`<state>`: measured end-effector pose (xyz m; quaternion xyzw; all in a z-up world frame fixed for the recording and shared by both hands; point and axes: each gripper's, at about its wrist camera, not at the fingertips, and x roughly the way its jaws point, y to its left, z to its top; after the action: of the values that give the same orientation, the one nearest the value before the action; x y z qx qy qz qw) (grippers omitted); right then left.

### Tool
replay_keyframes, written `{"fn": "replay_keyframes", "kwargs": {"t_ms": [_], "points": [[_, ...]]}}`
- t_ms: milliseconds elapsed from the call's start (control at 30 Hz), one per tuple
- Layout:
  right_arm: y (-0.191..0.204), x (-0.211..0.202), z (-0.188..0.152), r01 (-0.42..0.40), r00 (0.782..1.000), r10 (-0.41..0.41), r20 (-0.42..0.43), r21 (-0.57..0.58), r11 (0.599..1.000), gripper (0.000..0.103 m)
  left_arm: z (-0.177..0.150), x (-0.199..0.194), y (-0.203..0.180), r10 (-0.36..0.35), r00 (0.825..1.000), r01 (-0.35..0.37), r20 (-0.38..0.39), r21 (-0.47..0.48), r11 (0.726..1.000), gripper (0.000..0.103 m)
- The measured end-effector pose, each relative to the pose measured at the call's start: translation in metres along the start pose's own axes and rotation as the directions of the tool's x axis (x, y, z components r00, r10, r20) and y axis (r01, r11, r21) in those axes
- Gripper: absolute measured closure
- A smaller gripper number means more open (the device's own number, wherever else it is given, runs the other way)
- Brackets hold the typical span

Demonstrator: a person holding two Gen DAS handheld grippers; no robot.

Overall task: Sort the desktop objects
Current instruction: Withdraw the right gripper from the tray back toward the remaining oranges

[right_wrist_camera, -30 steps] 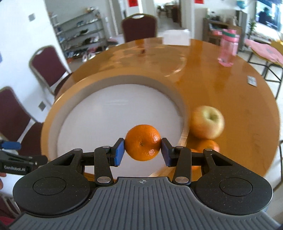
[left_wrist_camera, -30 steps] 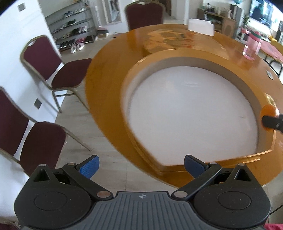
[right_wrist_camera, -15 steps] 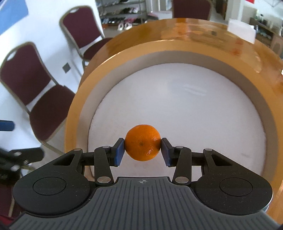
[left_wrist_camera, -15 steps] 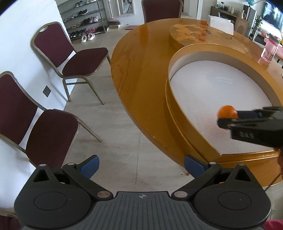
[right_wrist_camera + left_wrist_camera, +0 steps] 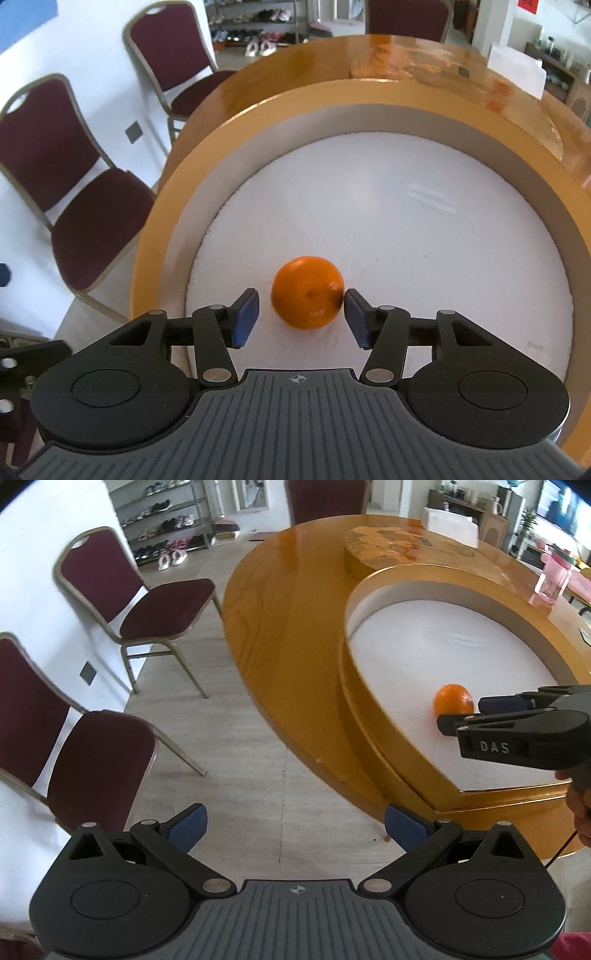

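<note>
My right gripper [image 5: 301,317] has its pads spread, gripping nothing; the orange [image 5: 307,292] sits just ahead of them, between the two fingertips, with the right pad [image 5: 355,322] at or nearly at its skin and a clear gap on the left side. The fruit rests on the white floor of the round tray [image 5: 406,206], toward the near edge, and being round it has no long axis to line up with. My left gripper [image 5: 293,825] is spread wide too, holding nothing, and hangs off the table [image 5: 288,635] over the floor, with the orange well ahead and to its right. So my right gripper is by far the nearer tool. The orange lies in the tray, whether just set down or about to be lifted.
</note>
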<state>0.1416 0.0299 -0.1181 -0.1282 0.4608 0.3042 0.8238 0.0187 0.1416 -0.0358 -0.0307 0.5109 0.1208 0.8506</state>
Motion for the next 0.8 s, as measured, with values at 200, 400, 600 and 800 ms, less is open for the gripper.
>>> {"fn": "replay_keyframes", "kwargs": {"t_ms": [200, 400, 600, 800], "points": [[-0.017, -0.037, -0.016, -0.003, 1.0, 0.003, 0.001, 0.078, 0.997, 0.041, 0.005, 0.0, -0.026, -0.041, 0.999, 0.04, 0.006, 0.074, 0.996, 0.001], [-0.046, -0.084, -0.043, 0.024, 0.998, -0.034, 0.053, 0.169, 0.985, 0.041, 0.011, -0.007, -0.06, -0.061, 0.998, 0.058, 0.018, 0.146, 0.988, 0.001], [-0.078, -0.124, -0.068, 0.08, 0.99, -0.102, 0.092, 0.219, 0.972, 0.041, 0.014, -0.016, -0.092, -0.079, 0.996, 0.071, 0.032, 0.203, 0.977, 0.001], [-0.115, -0.146, -0.085, 0.115, 0.983, -0.152, 0.107, 0.288, 0.951, 0.041, 0.018, -0.025, -0.123, -0.099, 0.994, 0.084, 0.044, 0.26, 0.962, 0.001]]}}
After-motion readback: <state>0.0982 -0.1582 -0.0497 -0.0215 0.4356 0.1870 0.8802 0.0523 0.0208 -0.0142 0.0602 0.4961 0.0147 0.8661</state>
